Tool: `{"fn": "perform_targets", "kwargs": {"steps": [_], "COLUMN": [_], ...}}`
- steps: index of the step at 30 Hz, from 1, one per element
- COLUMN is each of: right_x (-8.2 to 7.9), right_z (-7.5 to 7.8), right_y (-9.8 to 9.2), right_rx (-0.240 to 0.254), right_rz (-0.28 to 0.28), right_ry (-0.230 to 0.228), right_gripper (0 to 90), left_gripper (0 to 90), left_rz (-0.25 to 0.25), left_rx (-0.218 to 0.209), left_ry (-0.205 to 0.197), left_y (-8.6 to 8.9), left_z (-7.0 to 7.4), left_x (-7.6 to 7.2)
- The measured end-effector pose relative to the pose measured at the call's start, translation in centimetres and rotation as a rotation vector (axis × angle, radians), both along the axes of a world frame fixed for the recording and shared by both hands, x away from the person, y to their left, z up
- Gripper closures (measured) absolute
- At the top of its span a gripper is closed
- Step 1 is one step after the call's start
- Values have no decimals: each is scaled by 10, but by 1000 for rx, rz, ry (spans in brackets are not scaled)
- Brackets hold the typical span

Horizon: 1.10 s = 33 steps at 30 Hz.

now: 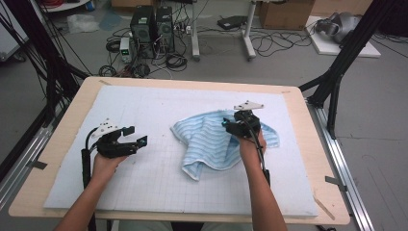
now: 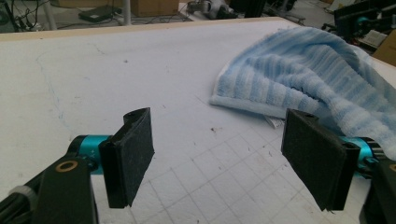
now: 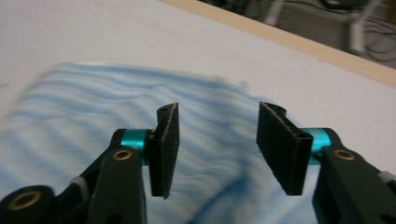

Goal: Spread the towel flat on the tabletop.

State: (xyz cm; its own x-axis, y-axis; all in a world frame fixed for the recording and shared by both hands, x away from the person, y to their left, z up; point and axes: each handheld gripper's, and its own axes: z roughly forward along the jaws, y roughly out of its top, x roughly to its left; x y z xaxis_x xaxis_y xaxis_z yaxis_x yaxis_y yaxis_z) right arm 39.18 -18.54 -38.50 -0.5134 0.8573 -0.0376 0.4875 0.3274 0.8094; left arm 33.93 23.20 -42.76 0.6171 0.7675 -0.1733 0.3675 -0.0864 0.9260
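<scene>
White foam matting (image 1: 144,187) covers the table, a crumpled blue striped towel (image 1: 211,142) lying on it. Right gripper (image 1: 230,124) hovers over the towel, jaws parted and empty. Left gripper (image 1: 137,136) waits alongside, jaws spread wide.

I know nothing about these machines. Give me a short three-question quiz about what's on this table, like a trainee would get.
1. True or false: the right gripper has its fingers clamped on the towel.
2. Which gripper hangs over the towel: A left, B right?
3. Fill in: the towel is blue and white with ____.

Key:
1. False; the fingers stand apart, nothing pinched.
2. B; the left gripper stands open over the bare white mat, beside the towel.
3. Stripes.
</scene>
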Motion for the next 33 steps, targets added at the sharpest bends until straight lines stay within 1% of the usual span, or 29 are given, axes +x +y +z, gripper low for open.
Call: {"fn": "perform_targets", "kwargs": {"steps": [1, 2, 4, 6, 8, 10, 11, 13, 14, 15, 16, 17, 18, 19, 21, 22, 23, 24, 25, 26, 27, 28, 29, 30, 31, 32, 33], "right_x": [-2, -4, -8, -11, -11, -9, -8, -6, -7, -10, -11, -12, -13, -14, -19, -23, -27, -32, -38, -44, -50, -56, -62, -66, -68, -69, -70], "right_z": [-1, -3, -9, -16, -27, -37, -43, -52, -54, -54, -54, -53, -52, -52, -51, -52, -53, -54, -54, -53, -53, -52, -52, -51, -51, -50, -49], "right_y": [6, 13, 30, 47, 69, 84, 93, 105, 109, 113, 115, 117, 117, 118, 121, 125, 129, 135, 140, 146, 151, 156, 160, 163, 163, 162, 158], "right_rx": [25, 38, 53, 59, 69, 65, 50, 32, 14, -32, -51, -60, -61, -48, -7, 20, 35, 48, 54, 53, 49, 42, 18, -5, -6, 3, 26], "right_rz": [47, 82, 151, 189, 245, 278, 286, 294, 287, 285, 287, 288, 309, 327, 387, 431, 484, 540, 596, 648, 697, 735, 763, 768, 773, 768, 753], "right_ry": [21, 38, 82, 114, 158, 190, 212, 232, 223, 184, 177, 174, 177, 194, 224, 239, 241, 255, 268, 272, 265, 260, 242, 229, 222, 210, 203], "right_gripper": [422, 414, 403, 379, 369, 384, 397, 452, 496, 564, 621, 699, 735, 748, 754, 753, 751, 748, 747, 747, 747, 747, 747, 747, 741, 727, 687], "left_gripper": [255, 255, 257, 260, 263, 266, 267, 267, 267, 267, 267, 267, 267, 267, 267, 267, 267, 267, 267, 267, 267, 267, 267, 267, 267, 267, 267], "left_rz": [2, 6, 7, 16, 29, 42, 49, 60, 70, 73, 80, 87, 90, 90, 100, 100, 108, 113, 113, 125, 125, 127, 133, 133, 131, 131, 130], "left_rx": [1, -2, -3, -10, -24, -30, -29, -32, -39, -38, -44, -49, -47, -47, -47, -47, -52, -58, -58, -67, -67, -69, -72, -71, -67, -67, -62], "left_ry": [1, 1, -2, -6, -8, -5, -2, 1, -1, -2, -4, -4, -1, -1, -1, -1, -2, -2, -2, -3, -3, -4, -2, -2, -3, -3, -3], "left_y": [0, 1, 2, 4, 8, 14, 16, 20, 23, 25, 26, 28, 29, 29, 32, 32, 36, 37, 37, 41, 41, 43, 44, 44, 45, 45, 45], "left_z": [0, 0, 0, 1, 2, 1, 1, 1, 1, 2, 2, 1, 1, 1, 1, 1, 1, 2, 2, 2, 2, 2, 2, 2, 2, 2, 2], "left_x": [0, 0, 0, 0, 0, 1, 1, 1, 1, 1, 1, 1, 1, 1, 1, 1, 2, 2, 2, 2, 2, 2, 1, 1, 1, 1, 1]}}
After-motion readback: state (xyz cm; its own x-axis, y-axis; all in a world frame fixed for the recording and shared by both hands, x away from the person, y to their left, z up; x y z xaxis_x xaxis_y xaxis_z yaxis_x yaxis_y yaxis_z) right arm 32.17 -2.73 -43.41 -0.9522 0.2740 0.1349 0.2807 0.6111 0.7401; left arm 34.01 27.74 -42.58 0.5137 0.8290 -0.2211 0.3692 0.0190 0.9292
